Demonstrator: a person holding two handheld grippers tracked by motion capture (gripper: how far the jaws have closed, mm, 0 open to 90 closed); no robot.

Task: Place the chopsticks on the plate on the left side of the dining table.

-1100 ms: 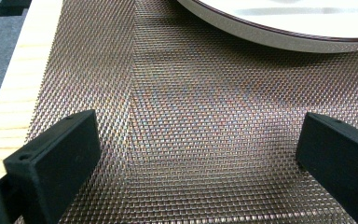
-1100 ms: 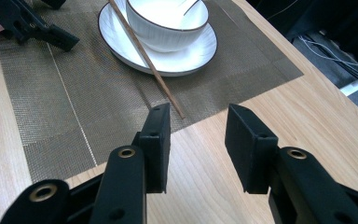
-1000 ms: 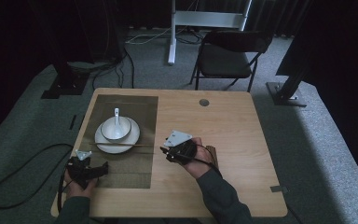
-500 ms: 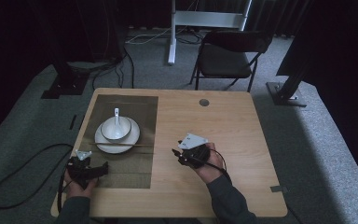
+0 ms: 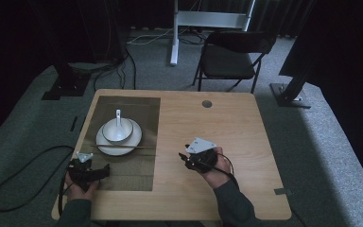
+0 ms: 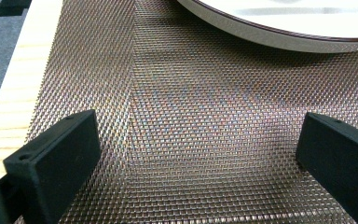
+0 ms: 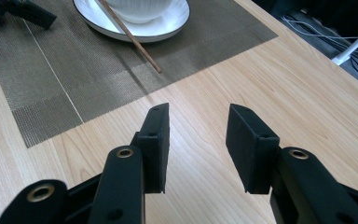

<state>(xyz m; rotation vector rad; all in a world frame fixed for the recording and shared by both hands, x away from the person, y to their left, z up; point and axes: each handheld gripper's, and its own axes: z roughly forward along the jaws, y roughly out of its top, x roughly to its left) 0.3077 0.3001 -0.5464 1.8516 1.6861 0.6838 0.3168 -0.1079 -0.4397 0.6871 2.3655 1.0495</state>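
Note:
A white plate [image 5: 105, 144] lies on a brown woven placemat [image 5: 132, 172] at the table's left. It carries a white bowl [image 5: 125, 134] with a white spoon [image 5: 118, 118] in it. Thin brown chopsticks [image 5: 137, 147] lie across the plate's near rim. My left gripper [image 5: 90, 166] rests on the mat's near left corner, open and empty, its jaws [image 6: 198, 154] aimed at the plate rim [image 6: 279, 35]. My right gripper [image 5: 184, 159] hovers over bare wood mid-table, open with nothing between its jaws [image 7: 198, 126], pointing at the plate [image 7: 168, 21] and chopsticks [image 7: 130, 37].
The wooden table [image 5: 231, 123] has a round cable hole [image 5: 207, 103] near its far edge. Behind the table stand a black folding chair [image 5: 229, 59] and a white stand [image 5: 175, 33]. A black cable [image 5: 23, 170] loops on the carpet at the left.
My right gripper has moved to the right, away from the placemat's edge and slightly nearer the person. The left gripper and the dishes have stayed put.

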